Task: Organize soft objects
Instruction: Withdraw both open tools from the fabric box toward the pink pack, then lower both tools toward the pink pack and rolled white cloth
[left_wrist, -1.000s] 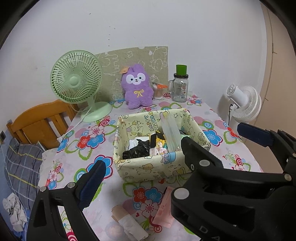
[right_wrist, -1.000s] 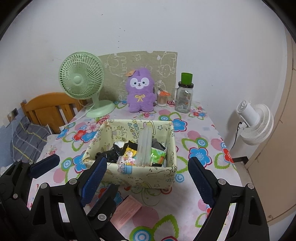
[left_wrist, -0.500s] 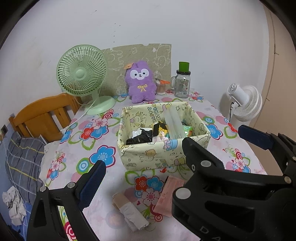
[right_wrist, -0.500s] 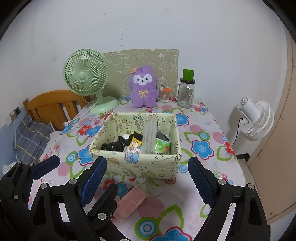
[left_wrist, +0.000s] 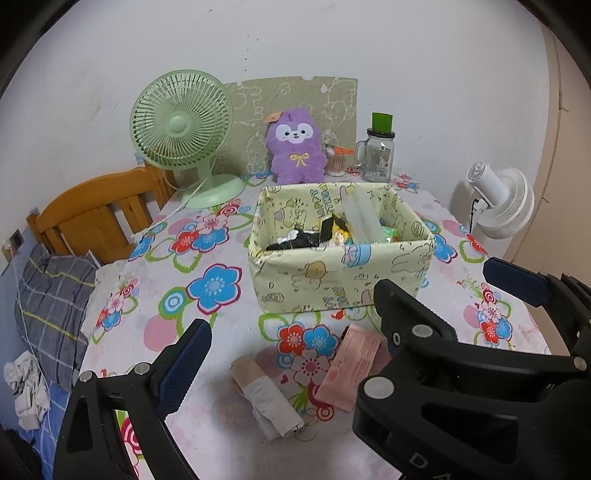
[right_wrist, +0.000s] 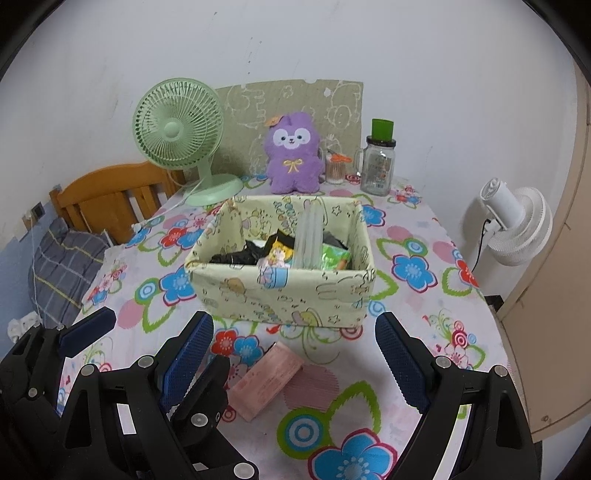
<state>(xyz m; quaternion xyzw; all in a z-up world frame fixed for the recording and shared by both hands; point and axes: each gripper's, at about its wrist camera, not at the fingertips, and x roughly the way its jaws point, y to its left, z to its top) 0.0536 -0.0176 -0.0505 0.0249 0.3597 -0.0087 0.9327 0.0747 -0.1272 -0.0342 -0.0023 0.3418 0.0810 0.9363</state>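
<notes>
A rolled tan and white cloth (left_wrist: 266, 402) lies on the flowered tablecloth (left_wrist: 214, 288), in the span of my left gripper (left_wrist: 291, 354), which is open and holds nothing. Beside the roll lies a flat pink pack (left_wrist: 351, 369) (right_wrist: 266, 380). My right gripper (right_wrist: 295, 354) stands wide open over the pack's right end, touching nothing. The two grippers overlap: the right one's left finger hides the left one's right finger in the left wrist view. Behind the pack stands a pale yellow fabric box (left_wrist: 343, 273) (right_wrist: 284, 291) with packets inside. A purple plush (left_wrist: 295, 151) (right_wrist: 293, 162) sits upright at the wall.
A green desk fan (left_wrist: 181, 125), a small cup of sticks (left_wrist: 334, 162) and a glass jar with a green lid (left_wrist: 380, 155) stand at the back. A wooden chair (left_wrist: 92, 210) is left of the table, a white fan (left_wrist: 502, 203) past its right edge.
Both grippers have drawn back from the box and sunk a little, staying open. The rolled cloth and the pink pack have come fully into view in front of them.
</notes>
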